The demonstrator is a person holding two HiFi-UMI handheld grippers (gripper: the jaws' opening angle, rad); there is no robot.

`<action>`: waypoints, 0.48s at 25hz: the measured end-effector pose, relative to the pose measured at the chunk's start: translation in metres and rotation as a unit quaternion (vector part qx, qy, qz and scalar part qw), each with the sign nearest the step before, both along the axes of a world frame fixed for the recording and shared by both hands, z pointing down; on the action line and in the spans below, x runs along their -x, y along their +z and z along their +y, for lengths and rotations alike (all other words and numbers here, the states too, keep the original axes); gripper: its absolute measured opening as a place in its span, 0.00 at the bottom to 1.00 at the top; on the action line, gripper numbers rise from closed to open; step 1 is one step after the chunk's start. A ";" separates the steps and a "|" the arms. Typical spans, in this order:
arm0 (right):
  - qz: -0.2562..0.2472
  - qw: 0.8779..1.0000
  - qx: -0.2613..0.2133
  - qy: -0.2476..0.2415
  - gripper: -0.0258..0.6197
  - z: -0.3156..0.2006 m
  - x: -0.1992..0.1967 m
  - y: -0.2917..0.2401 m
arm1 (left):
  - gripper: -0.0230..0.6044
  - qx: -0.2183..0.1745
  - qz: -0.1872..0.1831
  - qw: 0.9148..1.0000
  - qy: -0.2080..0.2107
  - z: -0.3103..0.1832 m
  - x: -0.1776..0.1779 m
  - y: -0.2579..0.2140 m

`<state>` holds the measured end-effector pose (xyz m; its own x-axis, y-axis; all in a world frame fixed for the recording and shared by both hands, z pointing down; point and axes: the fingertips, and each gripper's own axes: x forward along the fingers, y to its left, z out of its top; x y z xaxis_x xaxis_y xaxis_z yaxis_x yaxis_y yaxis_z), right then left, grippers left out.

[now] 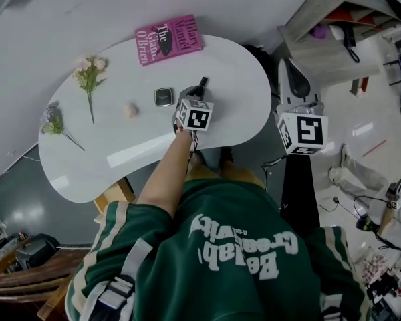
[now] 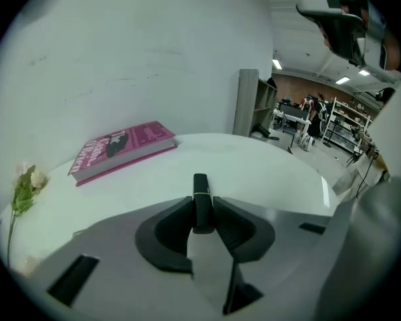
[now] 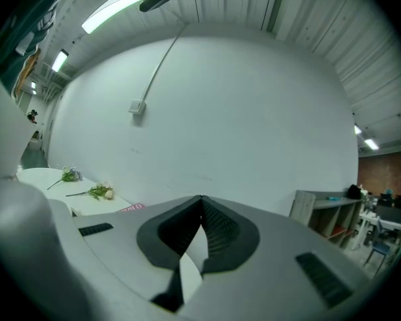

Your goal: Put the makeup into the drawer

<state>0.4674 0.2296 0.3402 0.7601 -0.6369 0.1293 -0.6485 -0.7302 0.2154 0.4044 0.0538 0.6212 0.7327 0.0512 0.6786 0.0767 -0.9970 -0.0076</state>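
While the L gripper (image 2: pixel 202 212) tilts down over the white table (image 1: pixel 240 79), its 2 pads are clenched on a black lipstick tube (image 2: pixel 200 189), w/ the far end poking out. Can't tell if it's off the tabletop. R gripper (image 3: pixel 200 206) hangs beyond the table edge, jaws together, empty, prob. free for the drawer, which no view shows. Compact (image 1: pixel 164 97) lies nearby.
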 end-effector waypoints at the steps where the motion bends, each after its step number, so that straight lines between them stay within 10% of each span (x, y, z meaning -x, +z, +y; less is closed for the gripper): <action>1: 0.001 1.000 -0.002 -0.002 0.05 -0.001 0.000 0.001 | 0.21 -0.002 0.014 1.000 -0.002 -0.002 -0.002 -0.010; 12: 0.015 0.999 -0.029 -0.009 0.05 -0.013 0.003 -0.015 | 0.21 -0.048 0.255 0.966 0.002 -0.020 -0.025 -0.236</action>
